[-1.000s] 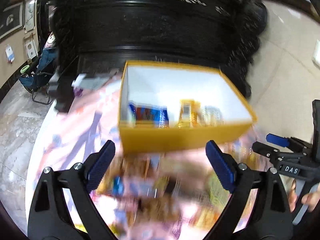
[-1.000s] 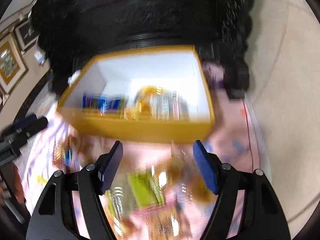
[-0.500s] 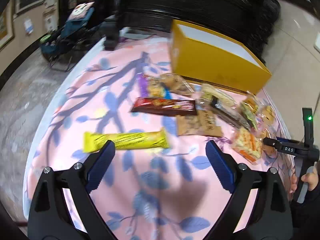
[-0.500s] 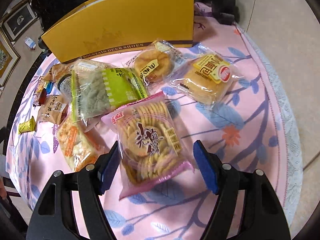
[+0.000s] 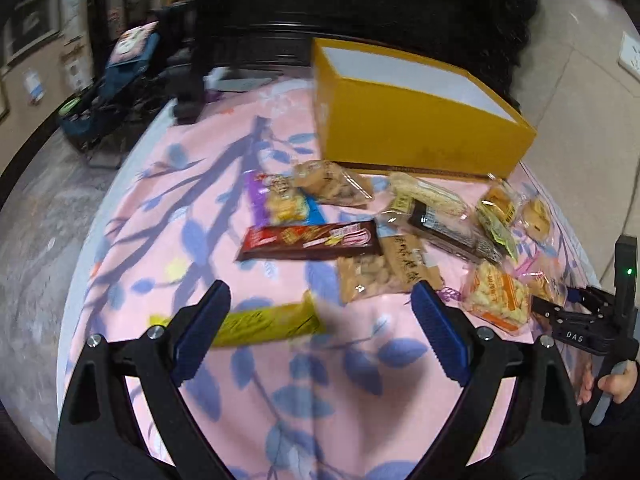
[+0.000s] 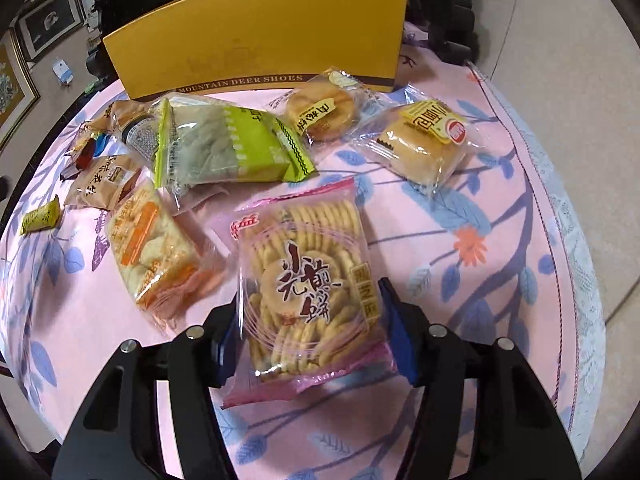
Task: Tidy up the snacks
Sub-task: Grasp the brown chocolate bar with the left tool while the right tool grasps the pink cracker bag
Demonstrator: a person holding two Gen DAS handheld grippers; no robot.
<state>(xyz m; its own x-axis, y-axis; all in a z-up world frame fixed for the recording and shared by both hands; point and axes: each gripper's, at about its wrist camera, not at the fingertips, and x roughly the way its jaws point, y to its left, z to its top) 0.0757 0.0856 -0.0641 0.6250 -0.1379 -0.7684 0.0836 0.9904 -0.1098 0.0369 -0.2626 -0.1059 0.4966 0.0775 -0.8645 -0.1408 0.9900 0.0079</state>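
A pink bag of round crackers [image 6: 308, 280] lies on the pink flowered tablecloth [image 6: 460, 240] between the fingers of my right gripper [image 6: 310, 304]. Its jaws are closing, and the blue pads stand at the bag's two side edges without visibly squeezing it. The yellow shoe box [image 6: 260, 40] stands upright at the back. In the left wrist view my left gripper [image 5: 320, 292] hangs open above the cloth, with a yellow bar [image 5: 264, 324] by its left finger [image 5: 200, 328]. A brown bar [image 5: 308, 240] and a bag of nuts [image 5: 380, 272] lie just beyond.
Several more snacks lie in front of the box: a green pack [image 6: 224, 144], an orange-striped pack [image 6: 156, 248], a round cake [image 6: 320, 112] and a bun [image 6: 424, 144]. The table's edge [image 6: 580, 240] curves close on the right. Dark furniture [image 5: 360, 8] stands behind the box.
Both grippers have come down from over the box to the snacks on the cloth. The right gripper's jaws have narrowed around the pink cracker bag. The left gripper has neared the yellow bar.
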